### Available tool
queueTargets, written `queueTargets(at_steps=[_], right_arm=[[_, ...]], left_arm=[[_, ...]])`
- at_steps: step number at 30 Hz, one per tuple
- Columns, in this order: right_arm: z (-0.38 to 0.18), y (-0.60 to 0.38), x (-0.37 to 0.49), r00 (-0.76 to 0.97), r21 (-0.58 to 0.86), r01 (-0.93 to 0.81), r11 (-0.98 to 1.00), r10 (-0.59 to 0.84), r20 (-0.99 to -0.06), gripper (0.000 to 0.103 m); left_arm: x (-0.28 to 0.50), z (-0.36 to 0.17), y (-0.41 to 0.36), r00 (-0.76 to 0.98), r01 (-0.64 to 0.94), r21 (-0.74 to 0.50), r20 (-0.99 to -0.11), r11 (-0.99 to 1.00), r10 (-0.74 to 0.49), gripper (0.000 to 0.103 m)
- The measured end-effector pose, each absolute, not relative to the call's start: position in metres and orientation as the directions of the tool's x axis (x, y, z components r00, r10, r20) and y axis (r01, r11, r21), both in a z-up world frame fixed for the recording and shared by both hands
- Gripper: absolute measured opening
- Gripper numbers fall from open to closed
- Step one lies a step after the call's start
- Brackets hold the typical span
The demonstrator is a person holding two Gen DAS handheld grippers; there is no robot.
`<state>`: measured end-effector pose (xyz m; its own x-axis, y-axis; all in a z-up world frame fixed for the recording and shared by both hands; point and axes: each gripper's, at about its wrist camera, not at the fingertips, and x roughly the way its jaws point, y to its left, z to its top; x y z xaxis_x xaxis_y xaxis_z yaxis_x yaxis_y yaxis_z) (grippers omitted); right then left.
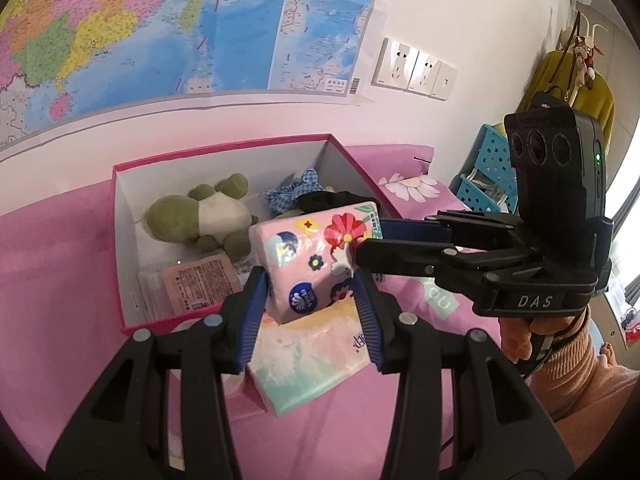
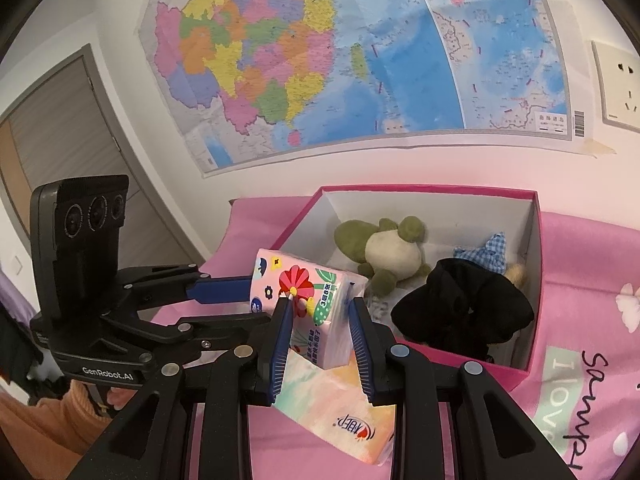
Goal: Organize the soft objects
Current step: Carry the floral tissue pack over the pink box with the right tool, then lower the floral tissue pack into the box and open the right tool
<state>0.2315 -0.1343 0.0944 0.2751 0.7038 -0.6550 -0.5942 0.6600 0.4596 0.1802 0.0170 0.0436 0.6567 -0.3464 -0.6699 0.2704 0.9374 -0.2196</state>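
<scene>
A pink flowered tissue pack (image 1: pixel 310 266) is held in the air at the front edge of the pink-rimmed box (image 1: pixel 224 150). My left gripper (image 1: pixel 310 300) has its jaws closed on the pack's lower sides. My right gripper (image 1: pixel 368 238) comes in from the right and clamps the pack's other end. In the right wrist view the pack (image 2: pixel 316 304) sits between the right gripper's (image 2: pixel 320 312) pads, and the left gripper (image 2: pixel 240 292) holds it from the left. A larger pastel tissue pack (image 2: pixel 340 404) lies on the bed below.
The box (image 2: pixel 536 240) holds a green frog plush (image 2: pixel 384 248), a blue gingham scrunchie (image 2: pixel 488 254), a black scrunchie (image 2: pixel 464 308) and a pink packet (image 1: pixel 200 280). A pink blanket (image 2: pixel 580 320) covers the bed. A blue basket (image 1: pixel 488 168) stands at right. A map hangs on the wall.
</scene>
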Motion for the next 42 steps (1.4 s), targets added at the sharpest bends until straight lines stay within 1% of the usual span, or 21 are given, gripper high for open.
queueTargets(at_steps=[42], right_arm=[[0.071,-0.116,0.265,0.268,0.466,-0.550,0.693,0.675,-0.687,0.029]], left_arm=[[0.220,0.030,0.031,0.649,0.214,-0.225,-0.694,0.951,-0.310,0.046]])
